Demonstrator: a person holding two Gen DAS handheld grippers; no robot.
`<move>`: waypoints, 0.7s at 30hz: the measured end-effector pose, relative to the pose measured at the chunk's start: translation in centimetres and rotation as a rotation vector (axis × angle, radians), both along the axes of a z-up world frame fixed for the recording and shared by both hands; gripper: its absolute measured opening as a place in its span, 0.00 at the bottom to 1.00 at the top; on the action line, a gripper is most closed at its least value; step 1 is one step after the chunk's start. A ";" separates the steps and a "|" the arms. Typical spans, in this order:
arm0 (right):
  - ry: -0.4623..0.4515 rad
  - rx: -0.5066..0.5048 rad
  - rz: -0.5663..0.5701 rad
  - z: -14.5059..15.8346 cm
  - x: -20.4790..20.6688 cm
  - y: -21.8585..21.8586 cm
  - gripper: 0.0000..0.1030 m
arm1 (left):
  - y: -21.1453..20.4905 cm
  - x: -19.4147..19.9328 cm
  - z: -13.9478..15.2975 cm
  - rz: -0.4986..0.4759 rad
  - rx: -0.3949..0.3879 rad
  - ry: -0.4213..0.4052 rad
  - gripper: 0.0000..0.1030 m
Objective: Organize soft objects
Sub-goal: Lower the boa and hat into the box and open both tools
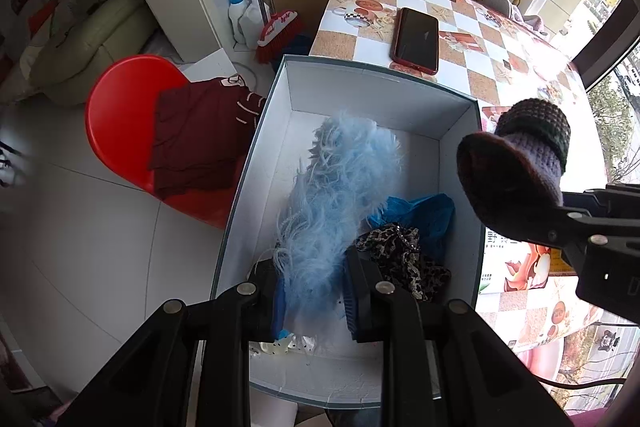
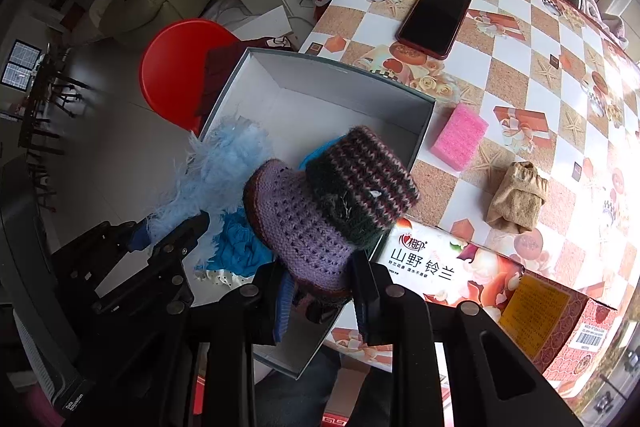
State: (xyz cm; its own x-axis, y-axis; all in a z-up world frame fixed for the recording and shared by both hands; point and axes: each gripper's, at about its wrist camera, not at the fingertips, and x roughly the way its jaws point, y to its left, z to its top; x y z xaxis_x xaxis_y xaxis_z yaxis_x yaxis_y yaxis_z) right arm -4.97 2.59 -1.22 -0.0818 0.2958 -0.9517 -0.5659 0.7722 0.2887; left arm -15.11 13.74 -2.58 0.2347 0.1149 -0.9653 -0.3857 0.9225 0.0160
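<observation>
A white open box (image 1: 384, 99) (image 2: 320, 95) stands at the table's left edge. My left gripper (image 1: 312, 291) is shut on a fluffy light-blue piece (image 1: 340, 183) (image 2: 224, 163) and holds it over the box. Inside lie a blue cloth (image 1: 424, 211) (image 2: 240, 247) and a leopard-print piece (image 1: 404, 259). My right gripper (image 2: 320, 291) is shut on a purple knitted bootie (image 2: 324, 203) (image 1: 516, 155) with a dark striped cuff, held above the box's right wall. A pink sponge (image 2: 460, 135) and a tan sock (image 2: 518, 197) lie on the table.
A phone (image 1: 416, 39) (image 2: 436, 17) lies on the checkered tablecloth (image 1: 480, 27) behind the box. A tissue box (image 2: 500, 287) sits near the front right. A red stool (image 1: 120, 131) with dark red clothing (image 1: 196, 139) stands left of the box. A broom (image 1: 276, 31) leans behind.
</observation>
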 end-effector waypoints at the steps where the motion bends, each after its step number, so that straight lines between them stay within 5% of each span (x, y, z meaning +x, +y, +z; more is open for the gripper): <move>1: 0.002 -0.002 0.001 -0.1 0.1 0.1 0.27 | 0.1 0.1 -0.1 -0.001 -0.001 0.003 0.25; 21: 0.035 -0.021 -0.007 -2.0 1.1 0.8 0.27 | 0.1 1.1 -1.4 -0.014 -0.003 0.044 0.25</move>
